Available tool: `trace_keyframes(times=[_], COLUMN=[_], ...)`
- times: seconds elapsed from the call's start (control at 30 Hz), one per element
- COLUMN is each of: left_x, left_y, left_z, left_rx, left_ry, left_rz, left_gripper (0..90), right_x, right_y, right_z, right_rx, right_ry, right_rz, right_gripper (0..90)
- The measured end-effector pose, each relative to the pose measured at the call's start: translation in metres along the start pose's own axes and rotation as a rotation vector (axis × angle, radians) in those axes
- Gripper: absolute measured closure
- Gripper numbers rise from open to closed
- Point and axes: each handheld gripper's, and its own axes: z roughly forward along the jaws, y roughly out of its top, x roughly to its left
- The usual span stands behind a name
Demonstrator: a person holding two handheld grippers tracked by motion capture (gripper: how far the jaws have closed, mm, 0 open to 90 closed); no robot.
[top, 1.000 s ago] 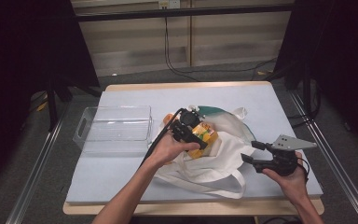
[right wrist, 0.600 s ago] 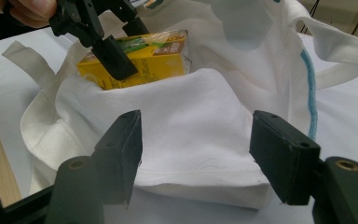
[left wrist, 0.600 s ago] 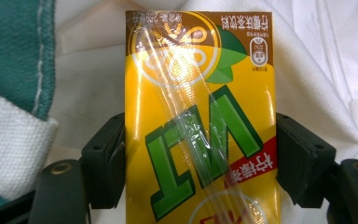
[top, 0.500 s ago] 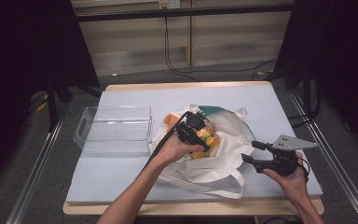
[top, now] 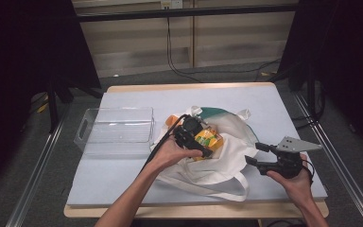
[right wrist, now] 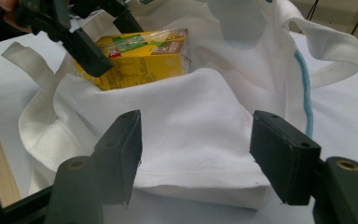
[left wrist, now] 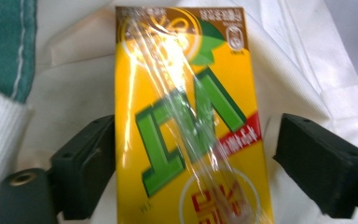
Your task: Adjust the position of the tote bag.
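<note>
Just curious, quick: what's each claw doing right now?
Left gripper: just opened; juice carton between its jaws, gap on one side.
Right gripper: open, holding nothing.

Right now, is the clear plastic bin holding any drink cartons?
No, the clear bin is bare inside; the yellow carton lies on the white bag.

The pale blue-grey table (top: pixel 123 175) is lit evenly from above, while the surrounding room is left dark. In the left gripper view, white glare is thrown across the yellow plastic-wrapped juice carton (left wrist: pixel 186 116), and the whole picture is softened by blur.
</note>
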Motion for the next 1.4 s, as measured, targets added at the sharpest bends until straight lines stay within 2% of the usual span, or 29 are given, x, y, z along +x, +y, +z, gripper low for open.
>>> trace_keyframes(times=[0.03,0.1,0.13,0.17,0.2,0.23,0.43,0.47,0.5,0.53,0.57,0.6,0.7,0.73,0.77,0.97,1.0,1.07,1.23,1.27,1.3,1.4], left_x=[0.0,-0.001,-0.001,-0.001,-0.001,0.0,0.003,0.004,0.004,0.004,0.004,0.004,0.003,0.002,0.001,0.001,-0.001,-0.002,-0.002,-0.002,-0.002,-0.001], left_y=[-0.002,-0.004,-0.011,-0.011,-0.015,-0.022,-0.037,-0.043,-0.043,-0.049,-0.049,-0.054,-0.06,-0.062,-0.065,-0.069,-0.07,-0.07,-0.074,-0.076,-0.076,-0.077], left_z=[-0.002,-0.005,-0.01,-0.01,-0.012,-0.015,-0.017,-0.019,-0.019,-0.019,-0.019,-0.017,-0.013,-0.012,-0.012,-0.009,-0.007,-0.002,0.007,0.009,0.009,0.013], left_rx=[-0.005,-0.022,-0.073,-0.073,-0.097,-0.151,-0.196,-0.228,-0.228,-0.263,-0.263,-0.287,-0.303,-0.311,-0.345,-0.376,-0.384,-0.378,-0.402,-0.423,-0.423,-0.443], left_ry=[-0.002,-0.01,-0.003,-0.003,0.005,0.008,0.002,-0.002,-0.002,-0.001,-0.001,0.008,0.012,0.03,0.042,0.039,0.041,0.044,0.036,0.046,0.046,0.034], left_rz=[0.012,0.006,0.011,0.011,0.009,-0.002,-0.005,-0.016,-0.016,-0.026,-0.026,-0.027,-0.022,-0.021,-0.014,-0.007,0.01,0.019,0.007,0.008,0.008,-0.001], left_gripper=[12.0,11.2,10.4,10.4,10.4,11.0,10.9,11.0,11.1,10.7,10.7,11.6,14.4,14.4,16.7,15.3,15.1,15.1,15.3,16.0,17.1,17.4], right_x=[0.0,0.0,0.001,0.0,0.0,0.0,0.001,0.001,0.001,0.001,0.001,0.001,0.001,0.001,0.001,0.001,0.002,0.002,0.002,0.002,0.002,0.002], right_y=[0.0,0.0,0.0,0.0,0.0,0.0,0.0,0.0,0.0,0.0,0.0,0.0,0.0,0.0,0.0,0.0,0.0,0.0,0.0,0.0,0.0,-0.001], right_z=[0.0,0.0,0.0,0.0,0.0,0.0,0.001,0.002,0.002,0.002,0.001,0.001,0.001,0.001,0.001,0.002,0.002,0.002,0.002,0.002,0.002,0.002], right_rx=[0.001,-0.001,-0.001,-0.001,-0.001,-0.002,0.001,0.002,0.002,0.002,0.0,0.0,0.0,-0.002,0.003,0.004,0.003,0.004,0.0,0.001,0.001,0.004], right_ry=[-0.001,0.003,0.005,0.005,0.005,0.003,0.006,0.006,0.006,0.005,0.006,0.006,0.005,0.004,0.005,0.007,0.009,0.008,0.01,0.009,0.009,0.008], right_rz=[-0.001,-0.003,-0.005,-0.004,-0.004,-0.003,-0.003,-0.003,-0.003,-0.003,-0.004,-0.003,-0.003,-0.001,-0.003,-0.004,-0.005,-0.004,-0.009,-0.007,-0.007,-0.005], right_gripper=[34.3,34.3,34.3,34.3,34.3,34.3,34.3,34.3,34.3,34.3,34.3,34.3,34.2,34.2,34.1,34.1,34.1,34.0,33.9,33.9,33.9,33.9])
